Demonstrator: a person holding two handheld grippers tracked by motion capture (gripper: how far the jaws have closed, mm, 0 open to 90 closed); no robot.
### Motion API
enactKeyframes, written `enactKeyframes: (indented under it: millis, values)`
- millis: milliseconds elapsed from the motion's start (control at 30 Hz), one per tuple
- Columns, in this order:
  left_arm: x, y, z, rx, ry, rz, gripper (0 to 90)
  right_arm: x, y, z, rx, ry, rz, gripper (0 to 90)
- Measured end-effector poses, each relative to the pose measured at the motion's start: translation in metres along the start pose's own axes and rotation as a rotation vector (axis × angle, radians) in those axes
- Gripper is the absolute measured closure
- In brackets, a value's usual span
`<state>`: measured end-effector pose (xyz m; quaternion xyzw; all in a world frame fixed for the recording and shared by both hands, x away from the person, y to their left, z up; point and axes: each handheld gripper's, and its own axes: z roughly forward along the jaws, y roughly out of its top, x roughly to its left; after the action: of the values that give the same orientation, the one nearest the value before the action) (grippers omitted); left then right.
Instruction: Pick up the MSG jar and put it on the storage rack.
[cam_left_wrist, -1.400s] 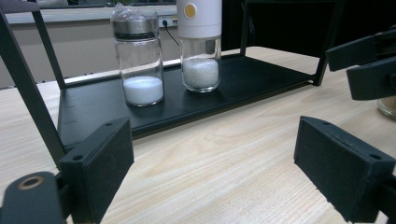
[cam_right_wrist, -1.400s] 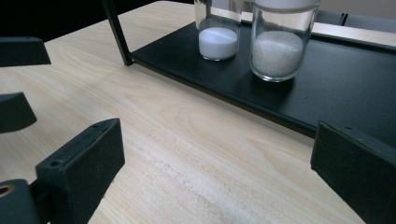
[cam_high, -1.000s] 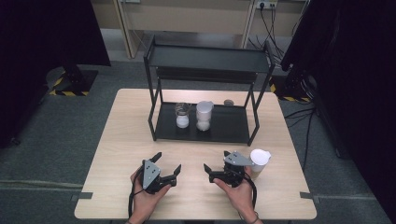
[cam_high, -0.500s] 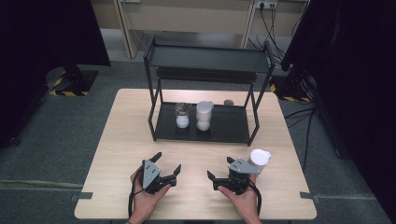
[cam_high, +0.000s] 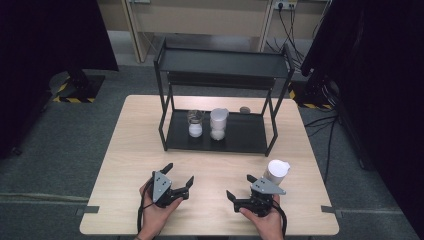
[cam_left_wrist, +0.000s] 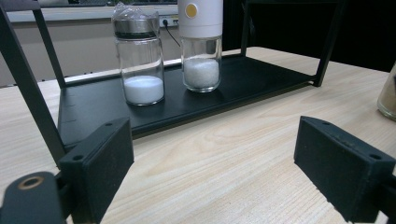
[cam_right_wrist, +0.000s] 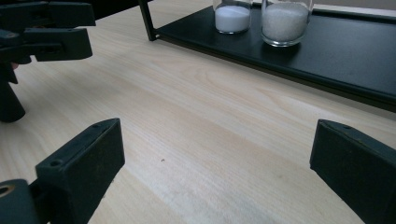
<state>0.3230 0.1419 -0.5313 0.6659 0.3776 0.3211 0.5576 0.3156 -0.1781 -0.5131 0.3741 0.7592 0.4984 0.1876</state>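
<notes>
A black two-shelf rack (cam_high: 250, 141) stands at the back of the wooden table. On its lower shelf are a glass shaker (cam_high: 195, 123) (cam_left_wrist: 138, 60) (cam_right_wrist: 232, 14) holding white powder and a white-capped jar (cam_high: 218, 124) (cam_left_wrist: 201, 46) (cam_right_wrist: 286, 21) of coarse white grains. A white-lidded jar (cam_high: 276, 172) stands on the table by my right hand. My left gripper (cam_high: 179, 173) (cam_left_wrist: 224, 172) is open and empty near the front edge, facing the rack. My right gripper (cam_high: 240, 186) (cam_right_wrist: 215, 172) is open and empty too, just left of the white-lidded jar.
A small round brownish object (cam_high: 245, 109) lies on the table behind the rack. The rack's top shelf (cam_high: 225, 62) is bare. The left gripper (cam_right_wrist: 46, 28) shows at the upper left of the right gripper view. A glass jar's edge (cam_left_wrist: 387, 98) sits at the right of the left gripper view.
My right gripper has drawn back a little toward the table's front edge, away from the white-lidded jar. The left gripper and the jars have stayed put.
</notes>
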Motion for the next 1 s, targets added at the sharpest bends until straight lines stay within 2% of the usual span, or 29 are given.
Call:
enactKeyframes:
  millis: [267,600,1000]
  values:
    - [0.0,0.0,0.0,0.001,0.0,-0.002,11.6,0.002,-0.007,-0.013,0.01,0.012,-0.011,3.5]
    - [0.0,0.0,0.0,0.003,0.0,-0.001,11.6,0.005,-0.021,-0.032,0.019,0.023,0.0,3.6]
    - [0.0,0.0,0.0,0.003,0.0,-0.002,11.6,0.002,-0.034,-0.06,0.03,0.003,0.008,3.7]
